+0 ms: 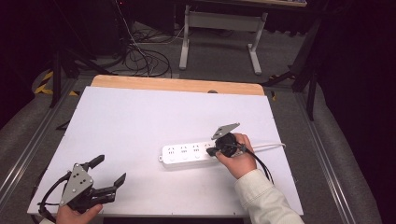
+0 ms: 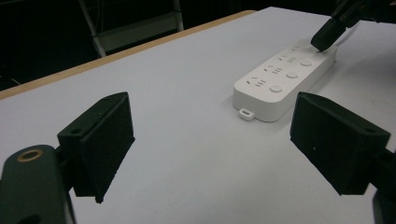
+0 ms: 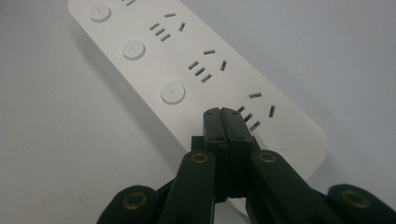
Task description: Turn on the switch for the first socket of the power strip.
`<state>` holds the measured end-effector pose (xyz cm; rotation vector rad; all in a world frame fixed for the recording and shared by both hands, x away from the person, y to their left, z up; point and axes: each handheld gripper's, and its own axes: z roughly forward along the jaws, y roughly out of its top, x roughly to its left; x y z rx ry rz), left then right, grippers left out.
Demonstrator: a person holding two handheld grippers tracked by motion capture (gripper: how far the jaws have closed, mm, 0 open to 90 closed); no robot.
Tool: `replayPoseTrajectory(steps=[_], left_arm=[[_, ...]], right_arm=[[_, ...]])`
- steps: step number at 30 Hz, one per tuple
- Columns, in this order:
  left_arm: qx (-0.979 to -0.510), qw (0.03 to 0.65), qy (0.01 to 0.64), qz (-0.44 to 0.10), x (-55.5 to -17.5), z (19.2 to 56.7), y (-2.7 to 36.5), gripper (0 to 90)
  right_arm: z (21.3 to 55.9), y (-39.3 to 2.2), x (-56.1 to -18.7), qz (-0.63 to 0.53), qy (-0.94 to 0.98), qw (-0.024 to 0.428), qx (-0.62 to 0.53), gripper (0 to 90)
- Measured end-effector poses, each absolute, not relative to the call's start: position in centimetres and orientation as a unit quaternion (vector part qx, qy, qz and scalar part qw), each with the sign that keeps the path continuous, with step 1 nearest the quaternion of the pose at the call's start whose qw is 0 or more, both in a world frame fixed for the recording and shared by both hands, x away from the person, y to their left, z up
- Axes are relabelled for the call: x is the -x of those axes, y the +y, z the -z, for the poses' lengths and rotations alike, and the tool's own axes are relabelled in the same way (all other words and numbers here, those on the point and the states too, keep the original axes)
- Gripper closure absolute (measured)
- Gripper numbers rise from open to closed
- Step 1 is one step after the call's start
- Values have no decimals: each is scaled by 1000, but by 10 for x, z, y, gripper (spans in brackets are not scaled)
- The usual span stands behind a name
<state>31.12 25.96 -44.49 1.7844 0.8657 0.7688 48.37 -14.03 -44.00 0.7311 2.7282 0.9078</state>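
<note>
- White table (image 1: pixel 140 121): kept bare around the work, so nothing needs clearing
- Power strip (image 1: pixel 187 154) lies flat right of centre, cord (image 1: pixel 271 146) trailing right; no brand or readable writing is seen on it, only socket slots and round buttons
- Right gripper (image 3: pixel 227 116): jaws pressed together, tip on the strip's cord end, judged to be pushing the button there; best pressed straight down so the strip isn't skidded
- Left gripper (image 1: pixel 108 172): jaws wide apart, held near the front-left edge; could be used to steady the strip

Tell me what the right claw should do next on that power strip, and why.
Probably press straight down: the right claw is shut, its tip over the last round button of the white power strip, nearest the cord end. The left claw waits open, well clear.
</note>
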Motion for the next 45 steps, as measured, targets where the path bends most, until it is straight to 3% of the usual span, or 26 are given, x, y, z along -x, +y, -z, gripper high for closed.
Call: replayPoseTrajectory(steps=[45], left_arm=[[-736, 482, 354, -317, -311, 445, 258, 141]], right_arm=[[443, -133, -479, -277, 923, 106, -246, 900]])
